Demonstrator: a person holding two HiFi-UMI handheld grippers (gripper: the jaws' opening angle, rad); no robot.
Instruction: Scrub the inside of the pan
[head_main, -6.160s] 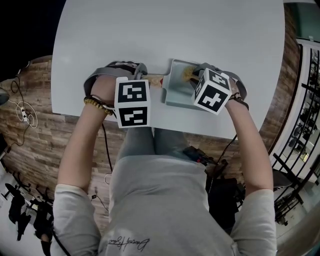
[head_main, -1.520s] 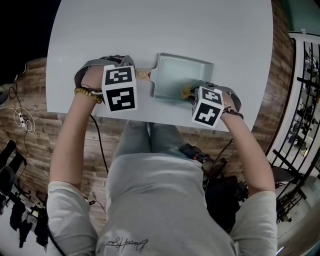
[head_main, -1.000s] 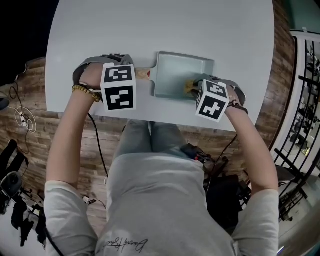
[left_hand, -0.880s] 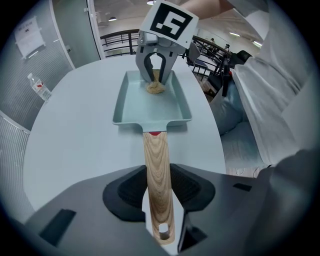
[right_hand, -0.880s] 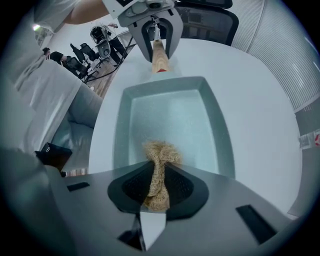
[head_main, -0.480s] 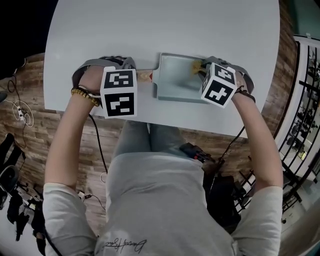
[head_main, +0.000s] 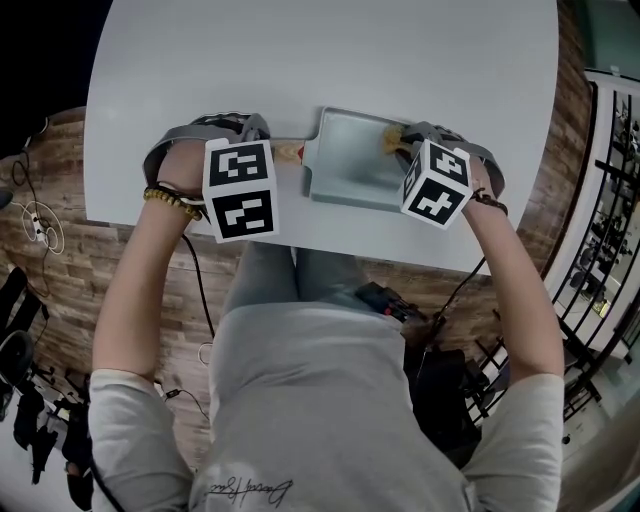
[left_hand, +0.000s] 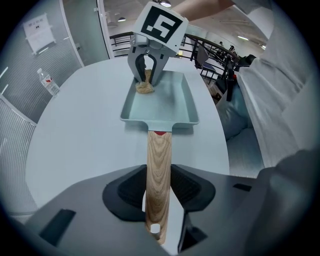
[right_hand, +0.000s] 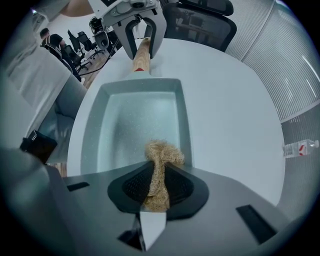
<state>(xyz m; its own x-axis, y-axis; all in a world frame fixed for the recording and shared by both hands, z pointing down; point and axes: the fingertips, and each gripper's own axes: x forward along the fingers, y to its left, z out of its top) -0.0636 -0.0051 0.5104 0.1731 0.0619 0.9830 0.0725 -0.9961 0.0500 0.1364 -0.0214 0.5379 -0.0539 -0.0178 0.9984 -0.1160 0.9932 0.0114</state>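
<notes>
Curving white table (head_main: 300, 60) over plank floor (head_main: 88, 262)

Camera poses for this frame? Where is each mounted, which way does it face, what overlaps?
Head view: on the person's head, steeply down at table and pan; forearms, torso, lap show.
Left gripper view: on left gripper, along the wooden handle it clamps, toward pan.
Right gripper view: on right gripper, over its clamped scrubber, along pan.
Shared: gripper views face each other, each seeing the opposite gripper.
</notes>
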